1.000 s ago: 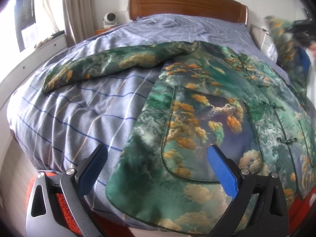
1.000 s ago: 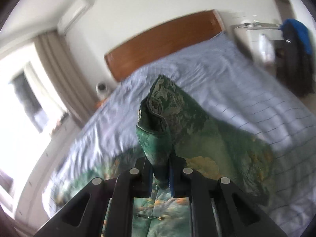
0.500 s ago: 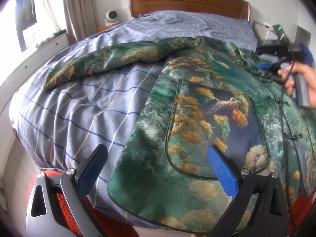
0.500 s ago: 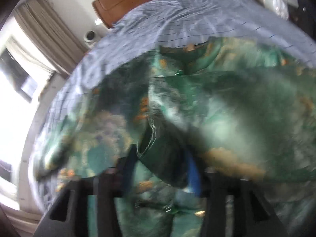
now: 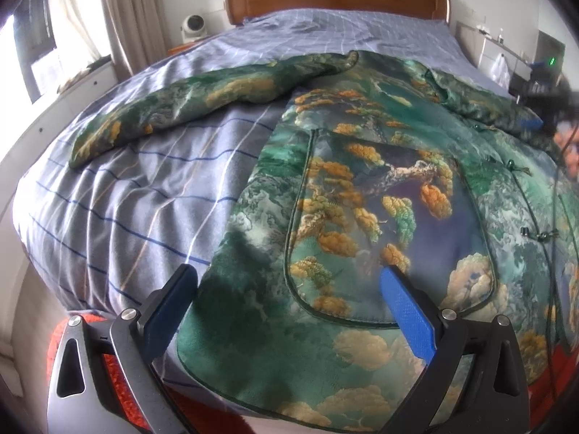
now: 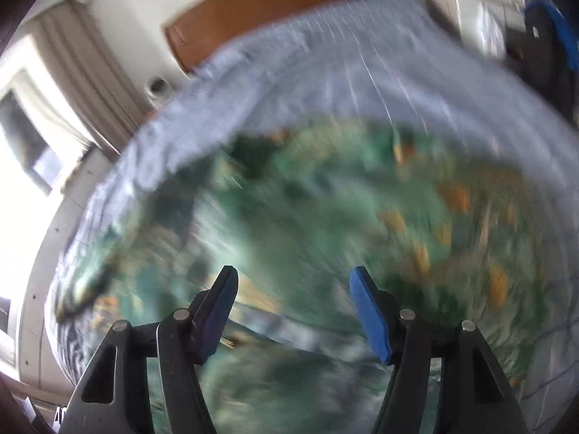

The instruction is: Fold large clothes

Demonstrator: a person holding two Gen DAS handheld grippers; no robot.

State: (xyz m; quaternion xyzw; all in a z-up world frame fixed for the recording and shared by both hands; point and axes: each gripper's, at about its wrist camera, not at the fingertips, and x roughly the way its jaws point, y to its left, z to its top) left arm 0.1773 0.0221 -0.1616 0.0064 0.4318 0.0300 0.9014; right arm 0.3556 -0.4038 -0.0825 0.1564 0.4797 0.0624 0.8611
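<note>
The green satin jacket printed with gold pines and clouds (image 5: 365, 195) lay spread face-up along the foot edge of the bed (image 5: 119, 195), one sleeve (image 5: 202, 97) flung toward the window side. The left gripper (image 5: 289, 307) hung wide open above the hem. The right gripper (image 6: 293, 311) had just been opening, nothing between its pads. That freshly dropped sleeve could slide back off the slick satin. The hem overhung the edge, too, so a pull might drag it floorward.

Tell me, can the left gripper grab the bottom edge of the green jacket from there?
Probably yes. The left gripper is open right over the jacket, with its hem lying flat on the bed and nothing covering it.
</note>
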